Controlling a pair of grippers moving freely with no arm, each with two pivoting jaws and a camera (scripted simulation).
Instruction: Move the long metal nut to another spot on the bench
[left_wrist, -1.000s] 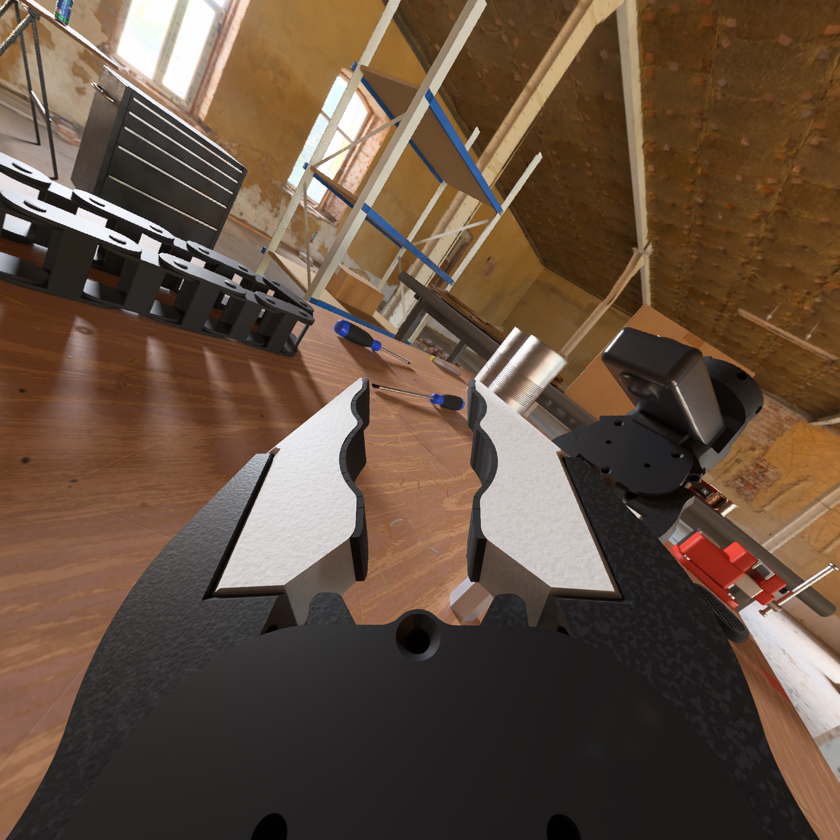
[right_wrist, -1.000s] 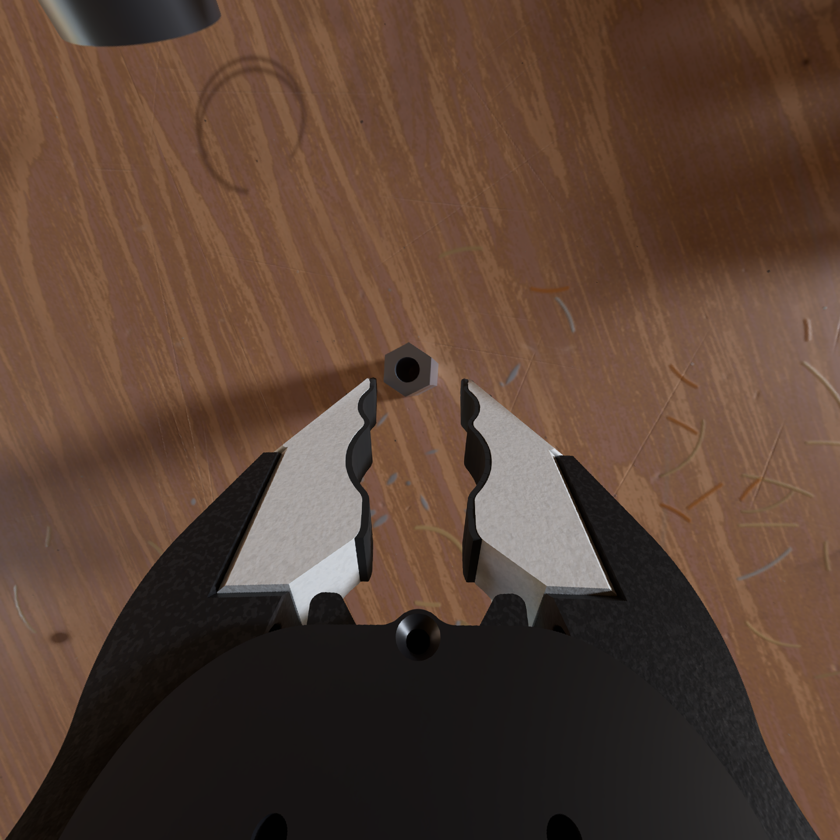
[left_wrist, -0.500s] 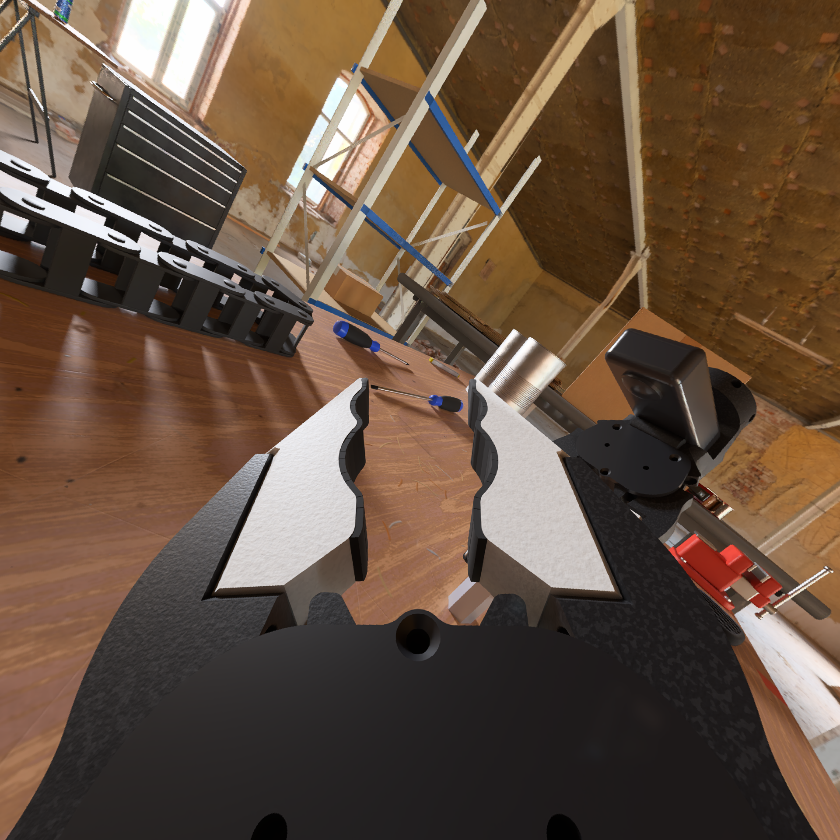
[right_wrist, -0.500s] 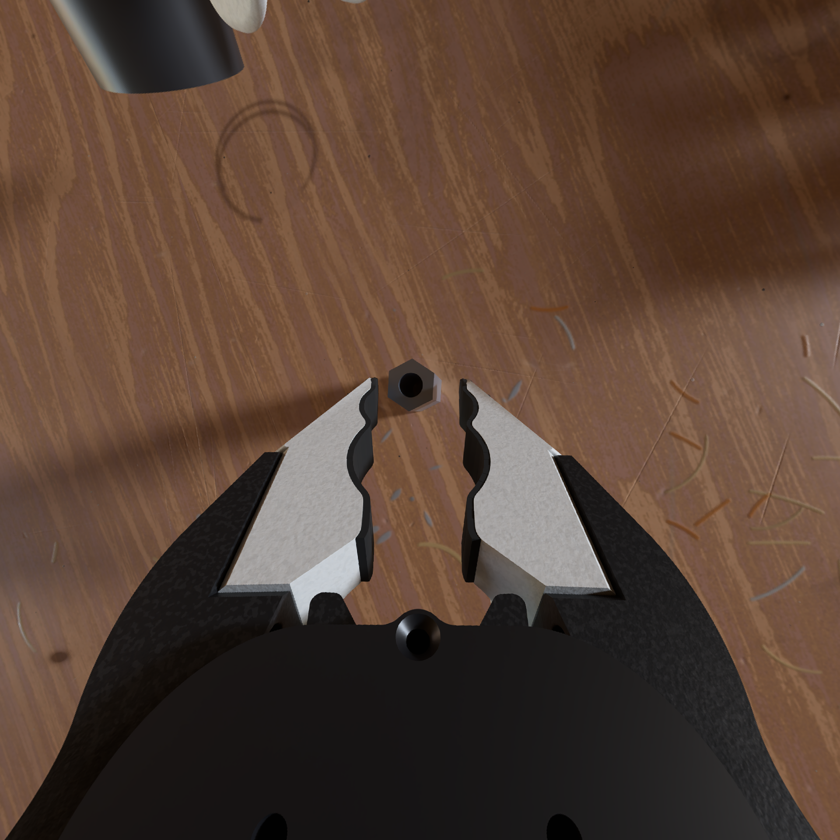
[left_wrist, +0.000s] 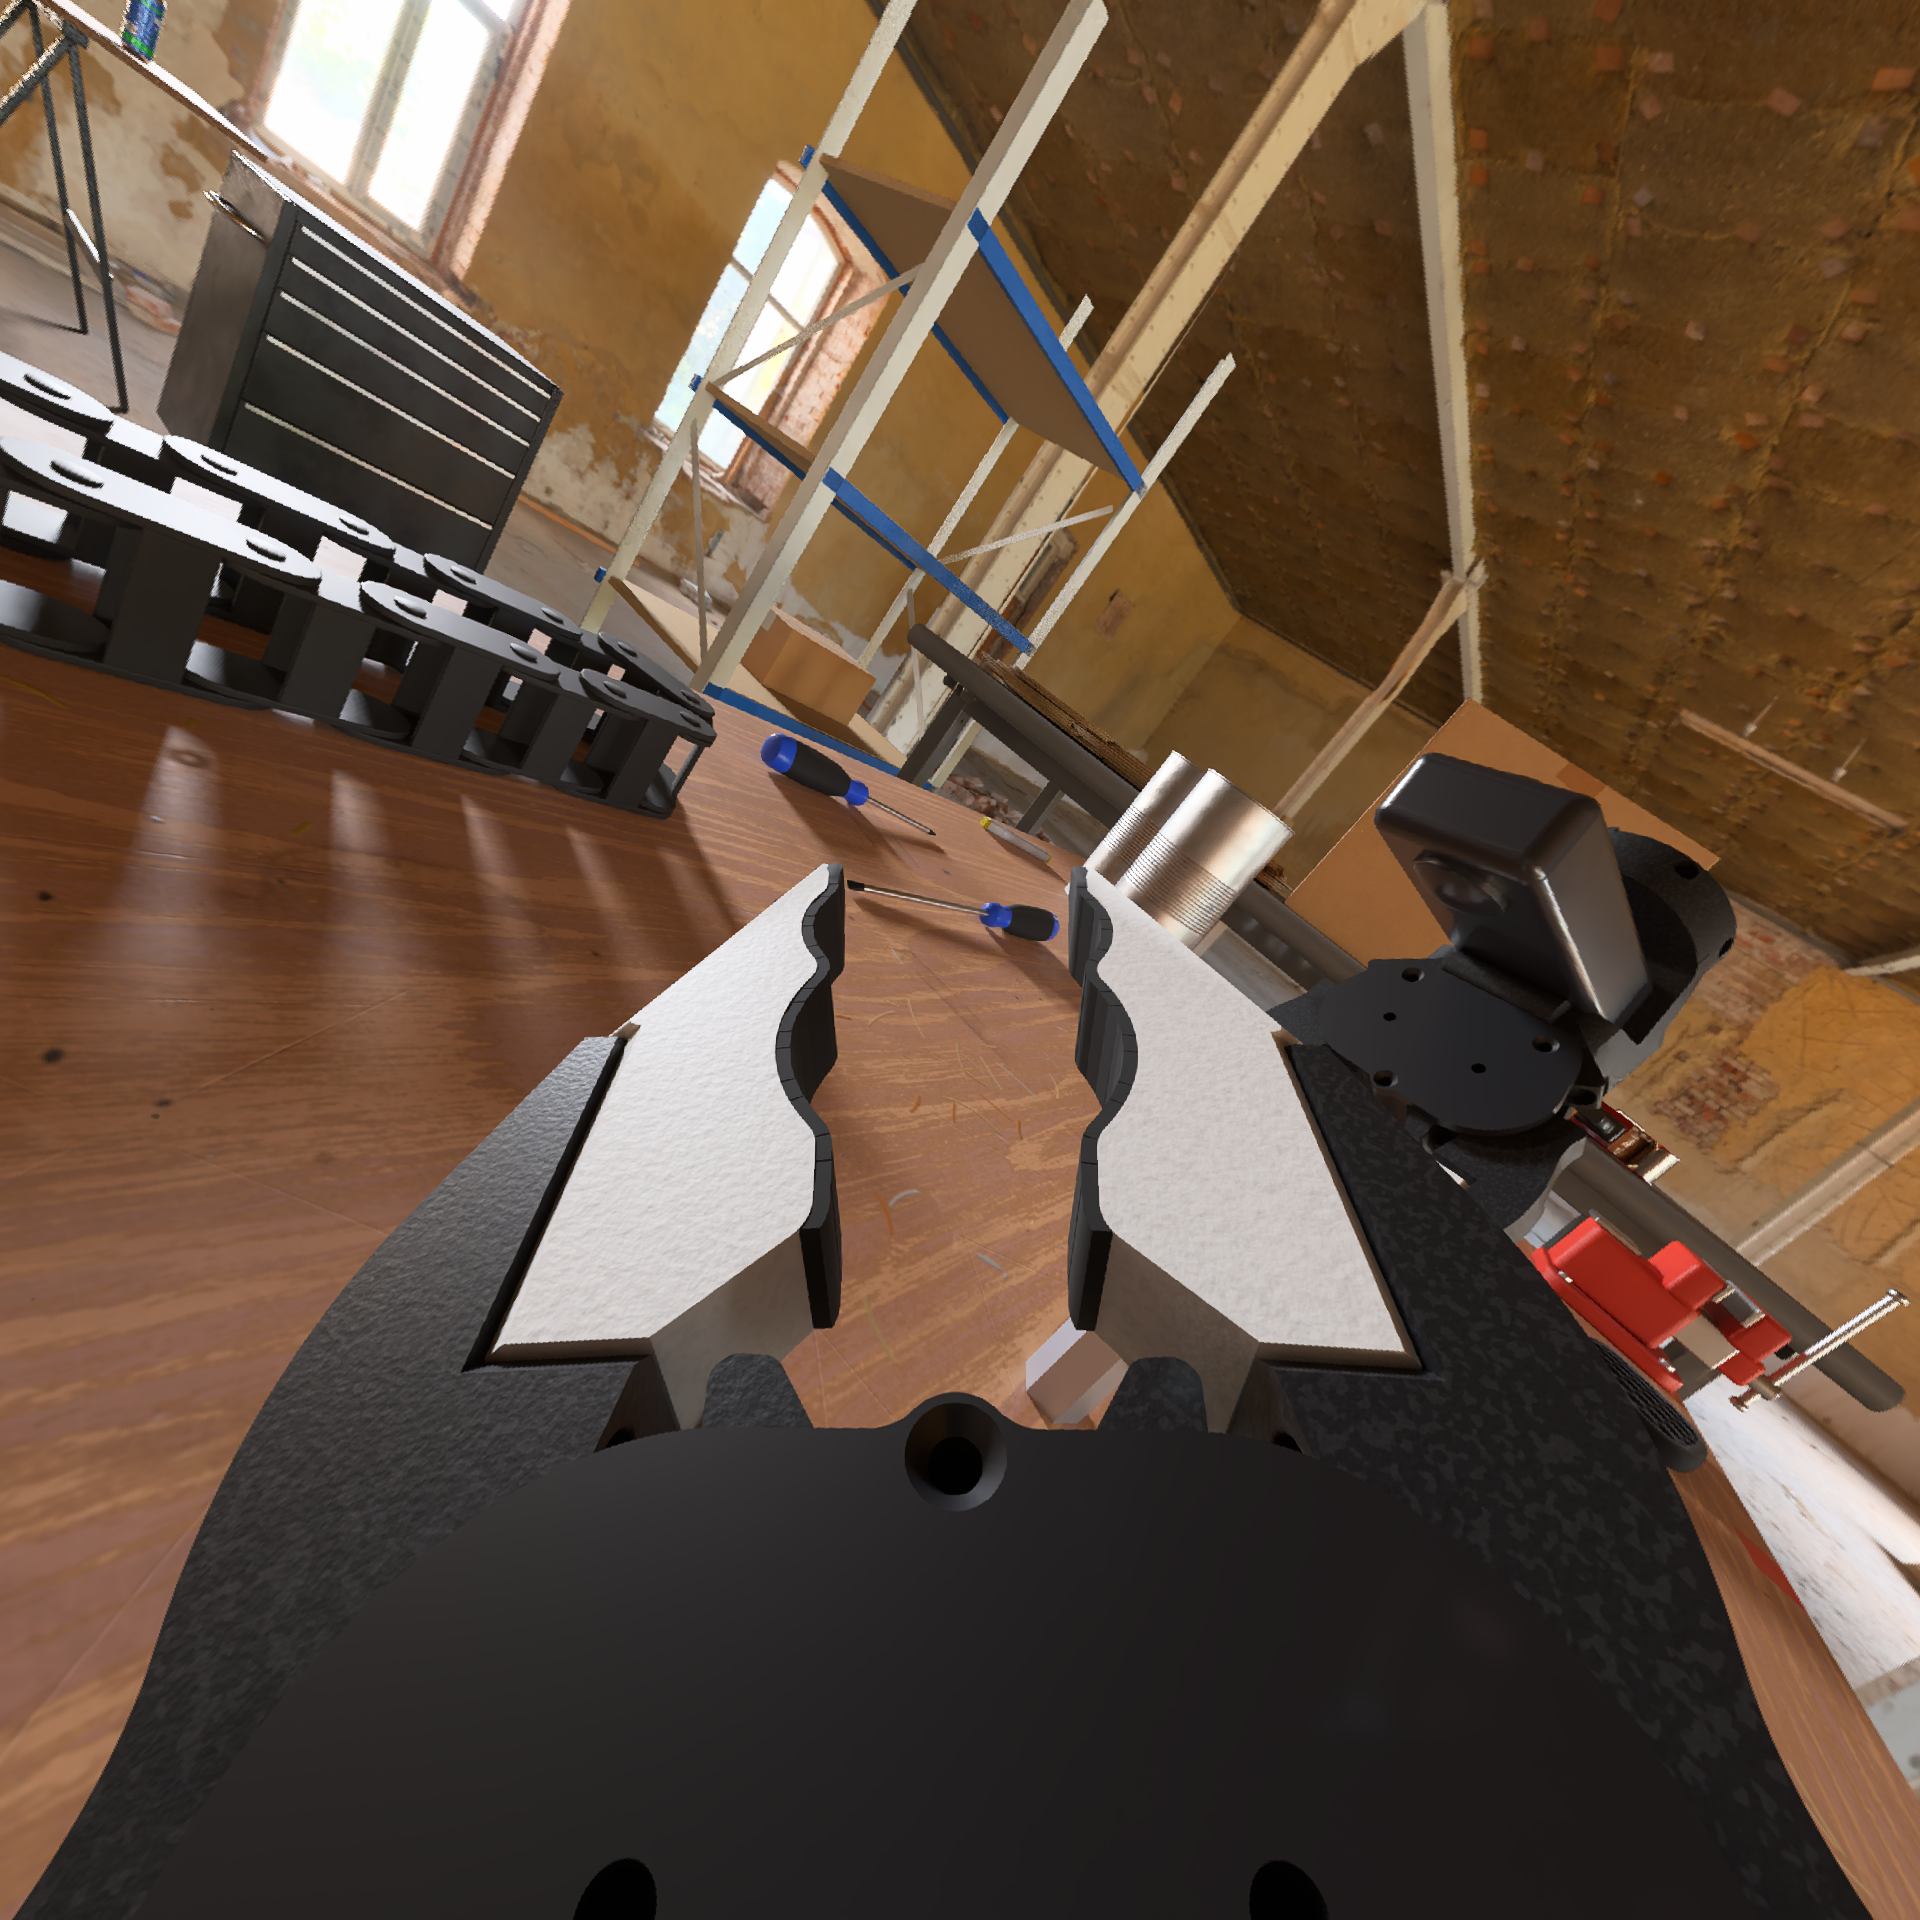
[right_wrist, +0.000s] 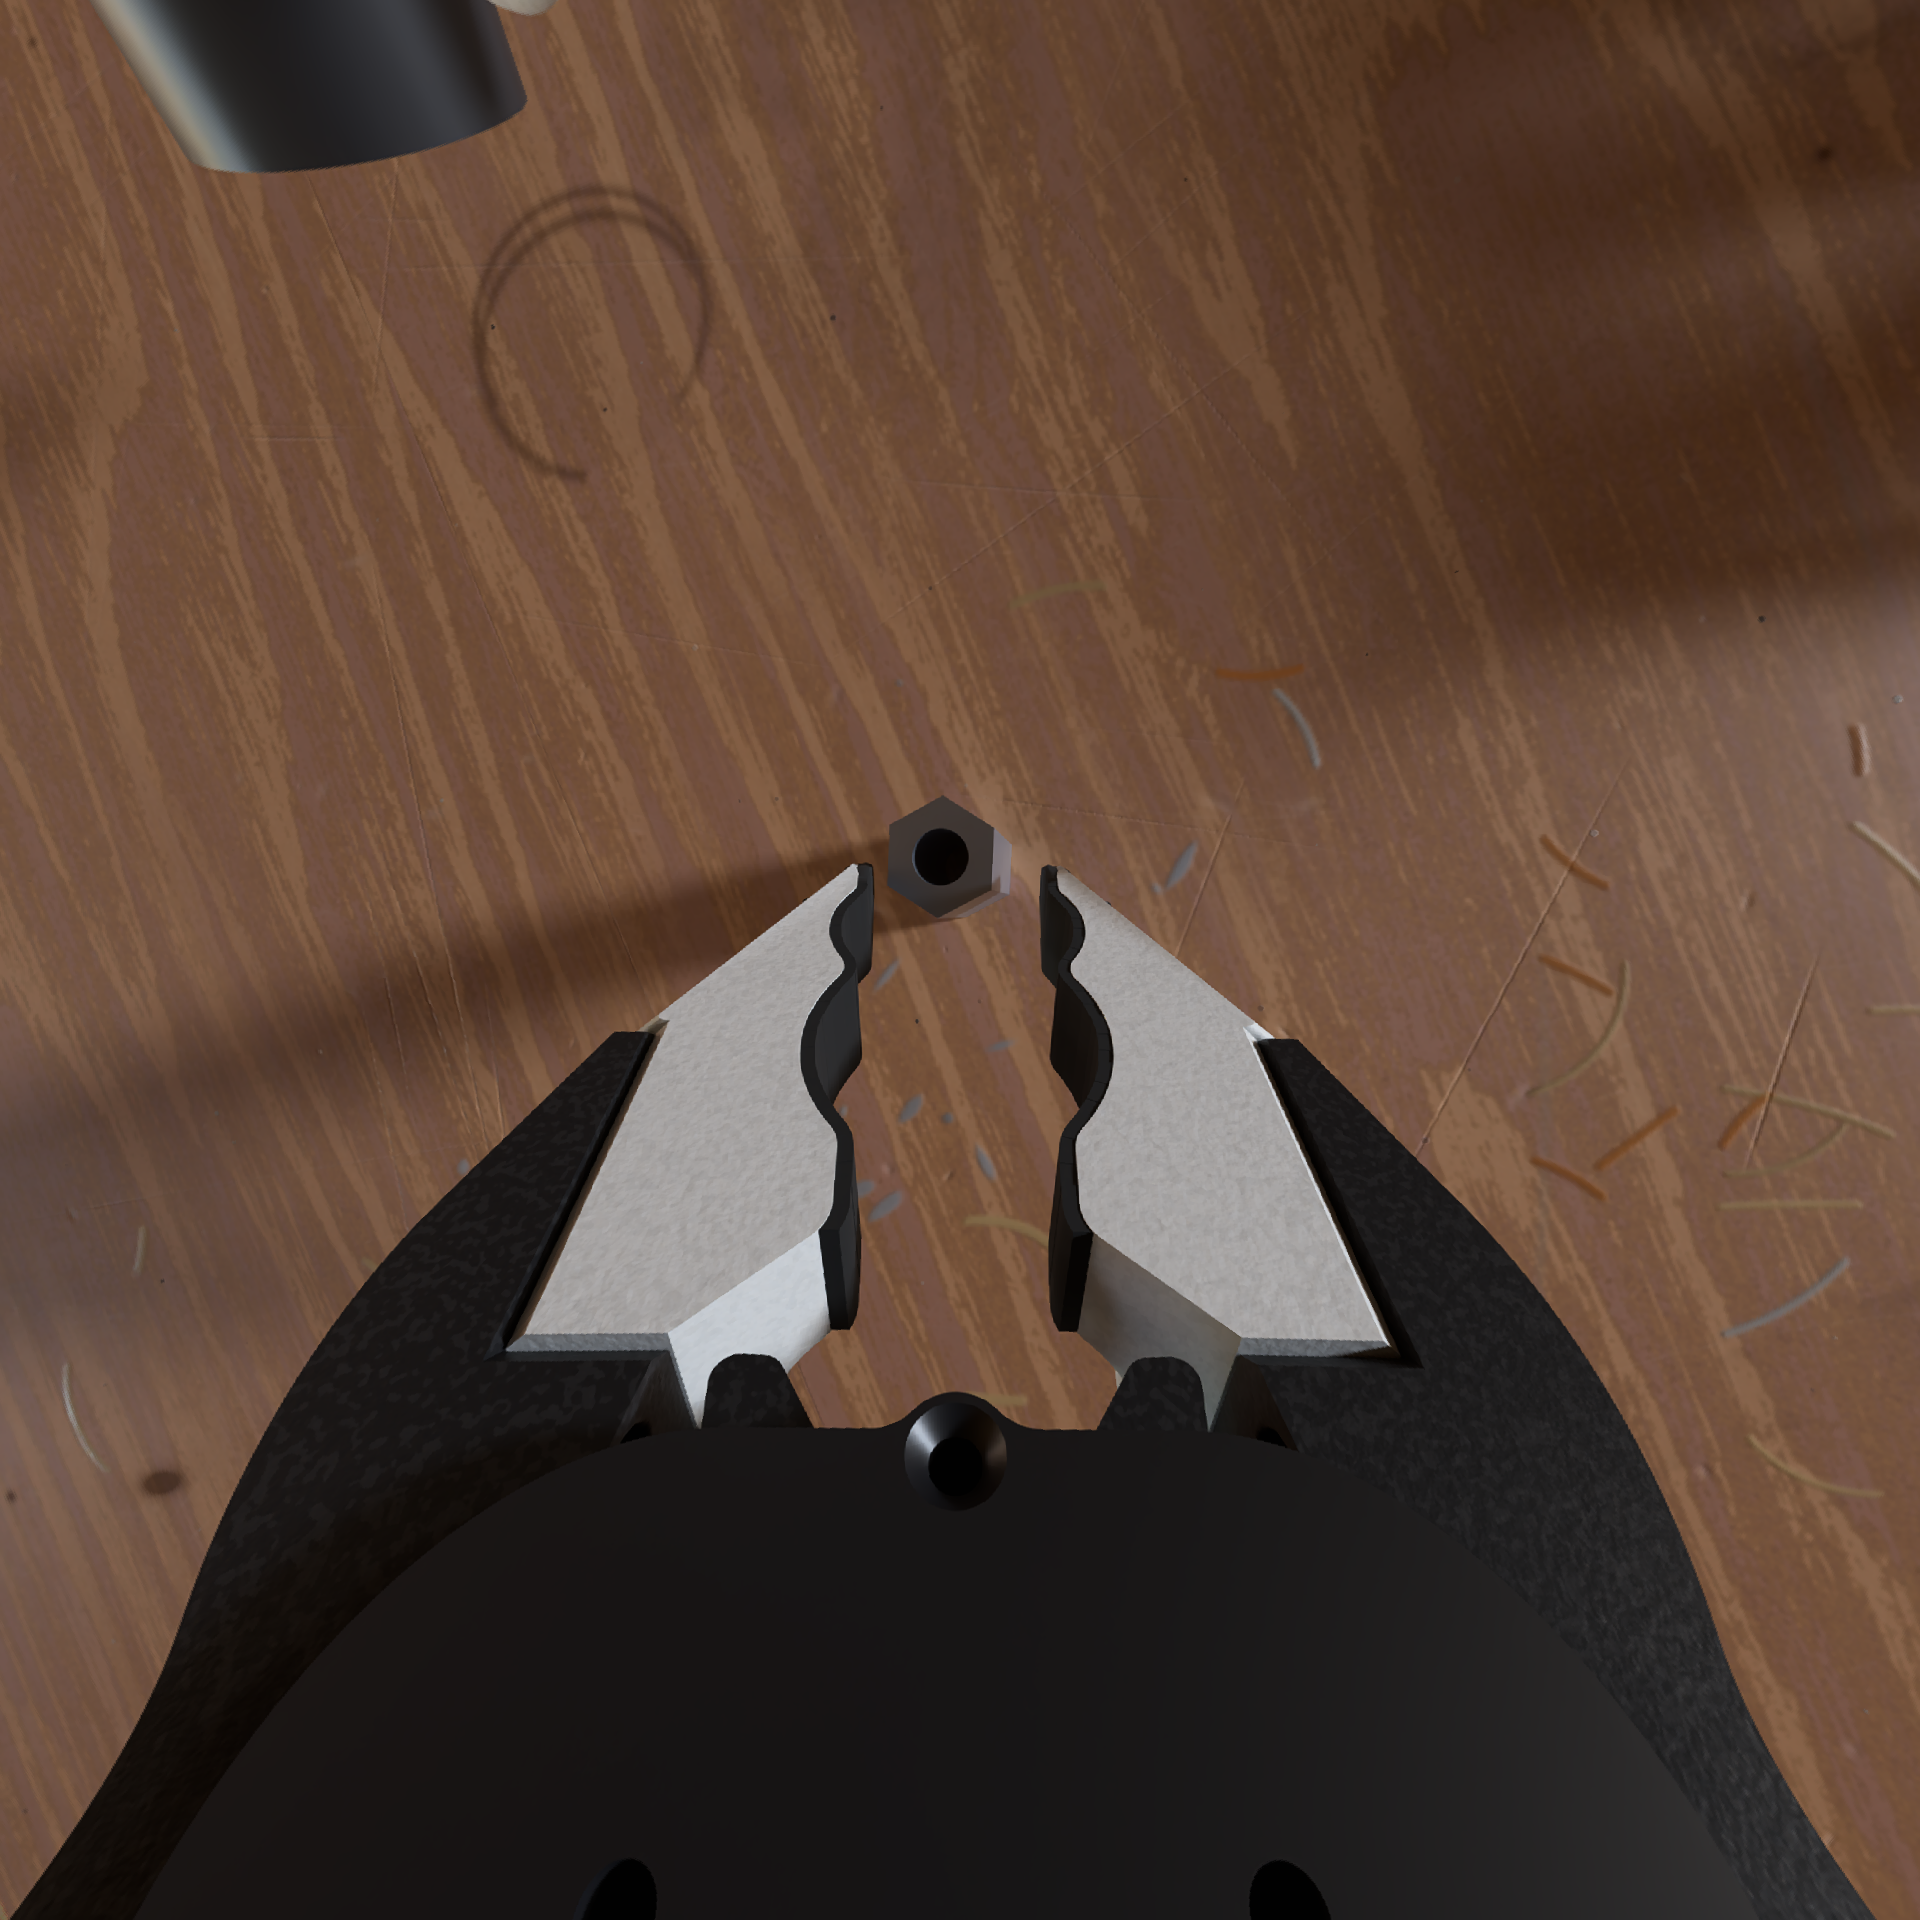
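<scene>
The long metal nut (right_wrist: 943, 856) stands upright on the wooden bench (right_wrist: 1247, 364), seen end-on as a dark hexagon with a round hole. My right gripper (right_wrist: 954, 883) points straight down over it, open, its fingertips on either side of the nut's near edge and not touching it. My left gripper (left_wrist: 954, 881) is open and empty, held low over the bench (left_wrist: 312, 1039) and looking along it. The right gripper's black body (left_wrist: 1496, 997) shows at the right of the left wrist view. The nut is hidden in that view.
A black cable chain (left_wrist: 343, 613) lies at the far left. Two blue-handled screwdrivers (left_wrist: 831, 774) (left_wrist: 977, 914) and a metal cylinder (left_wrist: 1195, 847) lie ahead. A red vise (left_wrist: 1662, 1299) sits at the right edge. A dark cylinder (right_wrist: 322, 73) is at the right view's top left.
The nut drifted slightly in the right wrist view and now sits just past my right fingertips again. The dark cylinder slid further into view. The left gripper barely moved.
</scene>
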